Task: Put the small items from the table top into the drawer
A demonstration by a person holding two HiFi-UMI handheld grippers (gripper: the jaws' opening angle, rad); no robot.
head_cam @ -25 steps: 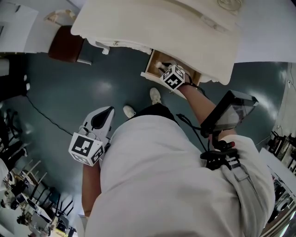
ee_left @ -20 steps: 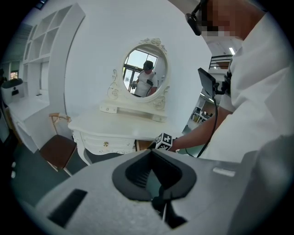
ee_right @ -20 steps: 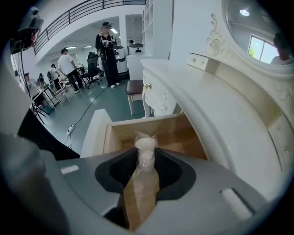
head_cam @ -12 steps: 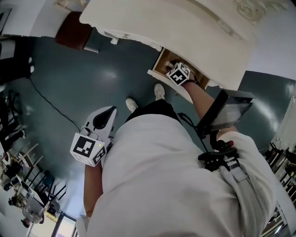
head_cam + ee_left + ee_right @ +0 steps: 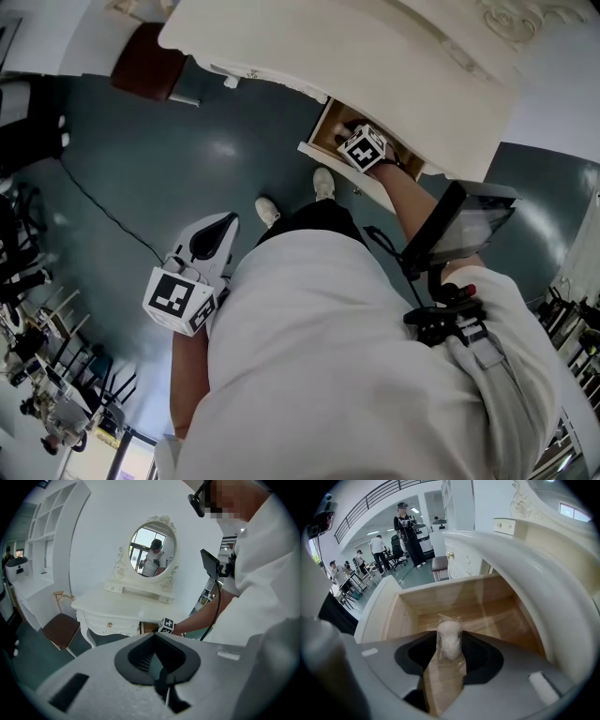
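My right gripper reaches into the open wooden drawer of the white dressing table. In the right gripper view a small white item in clear wrap stands between the tips of my right gripper, just above the drawer's floor. The jaws are opening, and the item still sits in the gap. My left gripper hangs low by the person's left side, away from the table, shut and empty. It points towards the dressing table.
A chair with a brown seat stands left of the table. An oval mirror sits on top of it. A cable runs across the teal floor. A small monitor hangs at the person's chest. Several people stand far off.
The right gripper has gone a little deeper into the drawer since a second ago. The left gripper has stayed at the person's side.
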